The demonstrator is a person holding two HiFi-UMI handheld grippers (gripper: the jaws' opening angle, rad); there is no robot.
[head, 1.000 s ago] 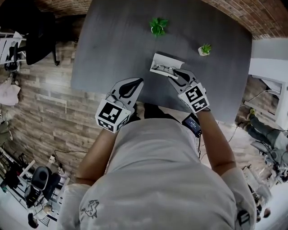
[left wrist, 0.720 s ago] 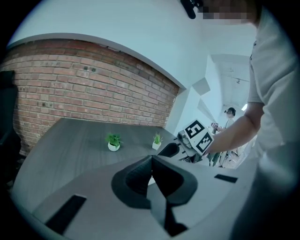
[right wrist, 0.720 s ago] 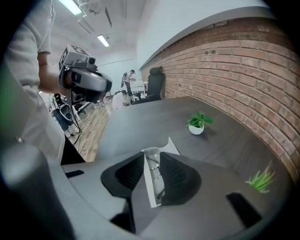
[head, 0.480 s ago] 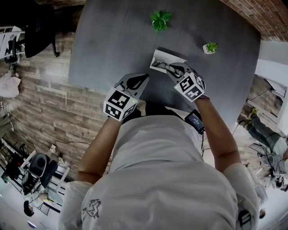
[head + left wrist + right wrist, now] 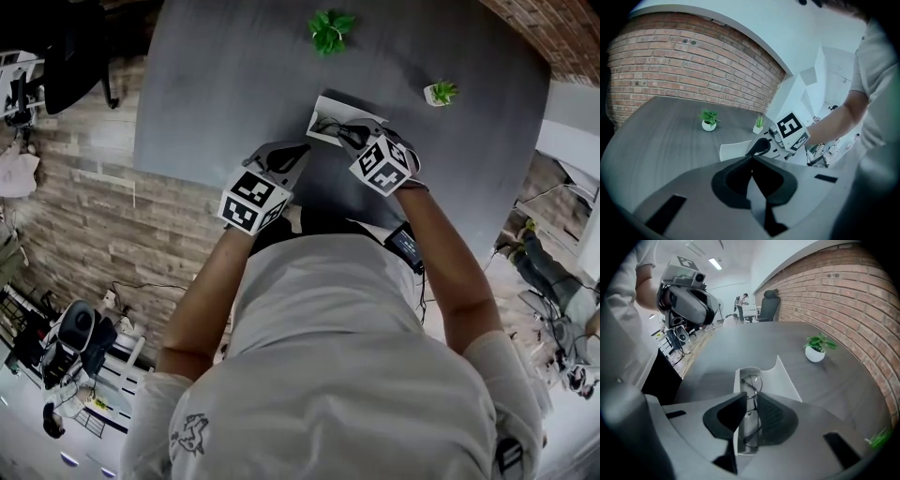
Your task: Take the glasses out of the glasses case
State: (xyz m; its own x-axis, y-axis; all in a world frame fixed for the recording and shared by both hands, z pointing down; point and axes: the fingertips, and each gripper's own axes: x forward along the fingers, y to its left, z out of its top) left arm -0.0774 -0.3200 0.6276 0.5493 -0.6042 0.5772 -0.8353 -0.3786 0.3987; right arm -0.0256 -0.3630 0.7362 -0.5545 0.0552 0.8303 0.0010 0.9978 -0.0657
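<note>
A white glasses case (image 5: 323, 105) lies open on the grey table (image 5: 225, 84), lid tipped back. Thin dark-rimmed glasses (image 5: 752, 379) rest in its tray (image 5: 738, 380). My right gripper (image 5: 349, 134) points steeply down into the case. Its jaws have just been closing and now stand narrowly apart, open, one on each side of the glasses (image 5: 325, 125); I see no pad pressing on the frame. In its own view the right gripper (image 5: 751, 397) straddles the middle of the glasses. My left gripper (image 5: 296, 149) is shut and empty, just short of the case's near left corner (image 5: 732, 151).
Two small potted plants stand beyond the case, one at the far middle (image 5: 329, 29) and one to the right (image 5: 439, 92). The table's near edge (image 5: 187, 178) runs under my left hand. A brick wall (image 5: 693, 65) backs the table, and an office chair (image 5: 767, 304) stands at its far end.
Both grippers have come down towards the table. The right one has sunk into the case with narrower jaws. The left one has moved closer to the case.
</note>
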